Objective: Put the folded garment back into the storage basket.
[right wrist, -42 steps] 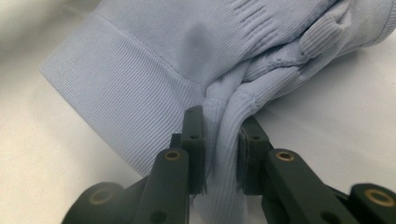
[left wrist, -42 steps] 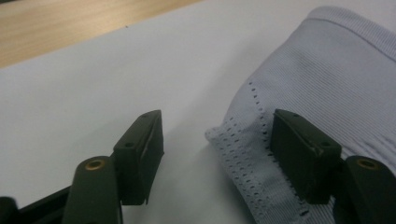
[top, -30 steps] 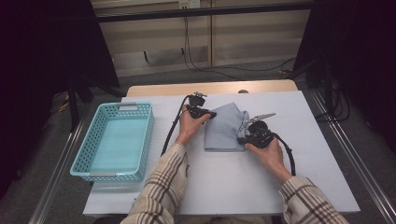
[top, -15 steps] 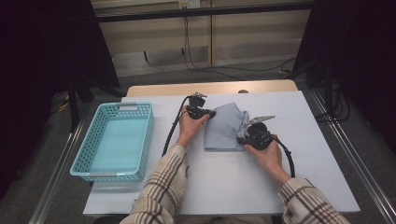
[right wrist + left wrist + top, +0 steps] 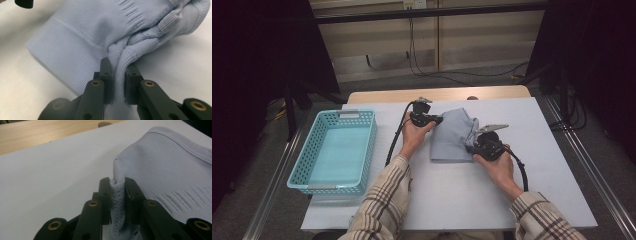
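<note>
A pale blue knitted garment (image 5: 452,140) lies folded on the white table (image 5: 542,185). My left gripper (image 5: 439,120) sits at the garment's far left corner, shut on a pinched fold of the garment (image 5: 172,167) in the left gripper view (image 5: 117,182). My right gripper (image 5: 469,146) is at the garment's right edge. In the right gripper view (image 5: 119,66) its jaws are shut on a bunched ridge of the garment (image 5: 100,27), beside the ribbed hem.
A light blue plastic basket (image 5: 314,152) stands at the table's left side. A wooden strip (image 5: 377,96) runs along the far edge. Black cables trail from both grippers toward the person's plaid sleeves.
</note>
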Tool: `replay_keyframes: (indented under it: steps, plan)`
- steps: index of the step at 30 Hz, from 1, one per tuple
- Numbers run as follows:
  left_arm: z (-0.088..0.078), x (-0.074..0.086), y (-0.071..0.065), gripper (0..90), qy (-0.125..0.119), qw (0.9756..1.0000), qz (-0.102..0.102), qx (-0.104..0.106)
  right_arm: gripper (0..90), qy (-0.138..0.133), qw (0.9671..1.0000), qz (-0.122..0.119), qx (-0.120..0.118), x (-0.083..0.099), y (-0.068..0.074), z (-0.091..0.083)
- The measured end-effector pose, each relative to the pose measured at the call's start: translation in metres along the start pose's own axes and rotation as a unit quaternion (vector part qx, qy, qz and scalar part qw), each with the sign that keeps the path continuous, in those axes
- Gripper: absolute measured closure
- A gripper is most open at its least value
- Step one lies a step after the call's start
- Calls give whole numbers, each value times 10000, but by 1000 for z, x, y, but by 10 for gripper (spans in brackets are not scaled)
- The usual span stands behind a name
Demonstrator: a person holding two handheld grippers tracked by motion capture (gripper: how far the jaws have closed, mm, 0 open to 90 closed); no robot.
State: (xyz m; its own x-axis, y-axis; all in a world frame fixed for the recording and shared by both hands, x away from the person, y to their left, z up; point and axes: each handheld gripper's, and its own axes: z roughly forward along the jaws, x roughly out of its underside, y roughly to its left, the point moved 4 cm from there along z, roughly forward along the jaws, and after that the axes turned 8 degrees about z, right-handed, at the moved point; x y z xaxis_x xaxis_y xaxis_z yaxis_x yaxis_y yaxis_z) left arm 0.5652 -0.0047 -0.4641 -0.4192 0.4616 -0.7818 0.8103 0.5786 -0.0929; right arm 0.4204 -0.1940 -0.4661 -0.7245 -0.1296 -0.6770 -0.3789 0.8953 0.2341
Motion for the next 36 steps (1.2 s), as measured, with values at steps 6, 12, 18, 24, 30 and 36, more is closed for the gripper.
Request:
replay_keyframes:
  steps: [6,12,18,24,30,36]
  plan:
    - [-5,-3,-3,775,-110,9999,-45,12,802,-104,9999,20,-20,-2,4,-7]
    - [-14,-9,-7,775,-259,9997,-13,-12,802,-287,9995,-21,-87,-5,5,-12]
    - [-25,-14,-11,775,-314,9995,75,-28,802,-466,9989,-71,-77,-6,10,-19]
    - [-31,-11,-13,775,-354,9993,65,-78,802,-564,9982,-186,-98,-7,15,-23]
    - [-42,-17,-13,775,-462,9987,175,-107,803,-686,9973,-182,-169,-10,21,-29]
    - [-51,-22,-14,775,-529,9983,206,-147,803,-801,9963,-151,-268,-14,27,-34]
